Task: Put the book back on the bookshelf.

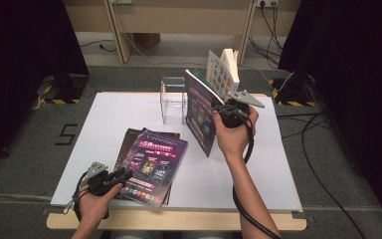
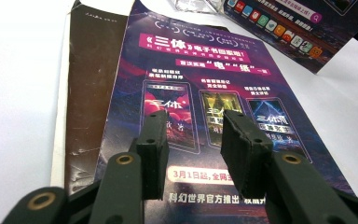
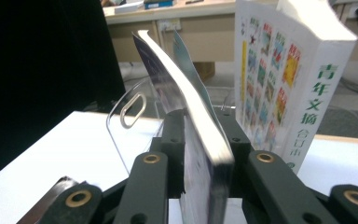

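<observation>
Your left tongs (image 1: pixel 124 174) rest low at the near-left of the bench (image 1: pixel 104 114), jaws apart with nothing between them. They sit just above the purple booklet (image 1: pixel 154 164) lying flat there. That booklet lies on top of a brown-covered one (image 2: pixel 86 93), which peeks out along its left edge. Parked like this, the left hand looks ready for the next pick-up without crowding the right.

Behind the stack stands a clear acrylic holder (image 1: pixel 174 99), likely the rack these books are meant to lean against or stand in.

Your right tongs (image 1: pixel 219 109) hold a thin purple-covered magazine (image 1: pixel 201 117) upright, just right of the holder. Its lower edge is down near the bench, so it can be stood on end. In the right gripper view the jaws flank its pale page edge (image 3: pixel 205 140), but I cannot tell whether the pads press on it. Its cover is dark purple with small printed panels, glossy, and its top bows slightly to the left.

A thick white book (image 1: pixel 224 72) stands upright just behind it.
</observation>
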